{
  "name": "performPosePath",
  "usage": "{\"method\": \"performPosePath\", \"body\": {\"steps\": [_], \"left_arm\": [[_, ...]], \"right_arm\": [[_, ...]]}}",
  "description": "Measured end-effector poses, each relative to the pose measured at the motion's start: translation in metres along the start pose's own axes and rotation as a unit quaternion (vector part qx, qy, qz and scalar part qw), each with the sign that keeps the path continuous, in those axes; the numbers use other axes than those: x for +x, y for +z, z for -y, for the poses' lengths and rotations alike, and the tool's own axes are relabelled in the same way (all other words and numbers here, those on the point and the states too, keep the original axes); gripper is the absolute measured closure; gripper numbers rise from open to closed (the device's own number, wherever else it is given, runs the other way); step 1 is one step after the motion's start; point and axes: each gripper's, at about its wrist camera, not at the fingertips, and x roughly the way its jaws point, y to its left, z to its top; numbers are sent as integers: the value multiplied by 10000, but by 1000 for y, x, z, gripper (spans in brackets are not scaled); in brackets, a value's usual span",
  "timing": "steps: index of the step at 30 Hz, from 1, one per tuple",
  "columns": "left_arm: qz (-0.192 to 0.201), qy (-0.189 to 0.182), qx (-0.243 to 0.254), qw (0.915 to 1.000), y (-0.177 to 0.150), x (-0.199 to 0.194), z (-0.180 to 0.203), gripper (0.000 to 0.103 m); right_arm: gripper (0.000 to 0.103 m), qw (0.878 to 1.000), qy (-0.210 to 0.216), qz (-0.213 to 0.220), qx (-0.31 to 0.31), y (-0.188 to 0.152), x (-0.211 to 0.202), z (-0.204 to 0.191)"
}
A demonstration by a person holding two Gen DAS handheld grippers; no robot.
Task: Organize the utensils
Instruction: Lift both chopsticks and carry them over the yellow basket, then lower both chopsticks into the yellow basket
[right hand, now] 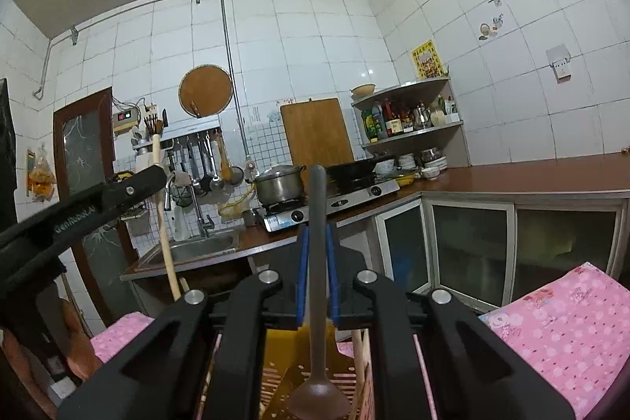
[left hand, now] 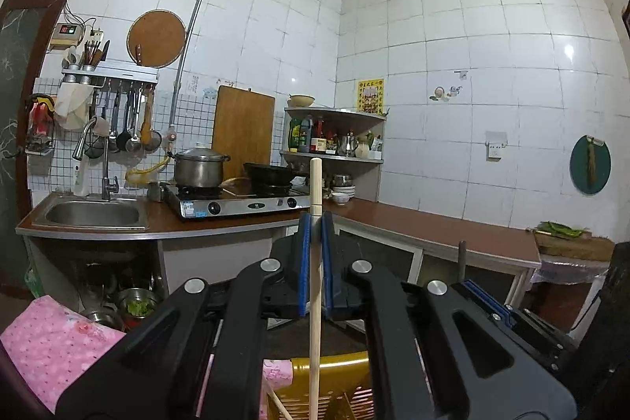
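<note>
My left gripper [left hand: 315, 223] is shut on a pale wooden utensil handle [left hand: 315, 262] that stands upright between its blue pads, above a yellow slotted basket [left hand: 334, 384]. My right gripper [right hand: 316, 235] is shut on a dark grey spoon [right hand: 318, 302], handle up, its brown bowl [right hand: 319, 400] hanging over the same yellow basket [right hand: 283, 380]. The left gripper and its wooden handle [right hand: 163, 215] show at the left of the right wrist view. The right gripper's spoon handle [left hand: 461, 260] shows at the right of the left wrist view.
The basket sits on a pink flowered cloth [left hand: 55, 345]. Behind are a brown L-shaped counter [left hand: 413, 223] with a sink [left hand: 92, 213], a gas stove [left hand: 236, 201] with a pot and a wok, a corner shelf [left hand: 334, 132] of bottles, and hanging ladles [left hand: 126, 121].
</note>
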Motion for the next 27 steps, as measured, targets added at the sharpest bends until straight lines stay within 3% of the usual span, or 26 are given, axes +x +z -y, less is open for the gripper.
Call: {"method": "performPosePath", "body": {"steps": [12,18,24,27], "left_arm": [[-522,-48,200,9984,-45,13,-8,98],[-1102,-109,96,9938,-62,17,-21,97],[-1595,86,28,9872,-69,16,-33,96],[-1871,116,23,9823,-68,11,-35,88]], "right_arm": [[94,9985,-187,-388,-332,-35,8,-2],[94,9945,-286,-888,-475,-47,5,-6],[93,9878,-339,-1449,-458,-53,0,-4],[89,9822,-362,-1795,-425,-54,0,-2]]}}
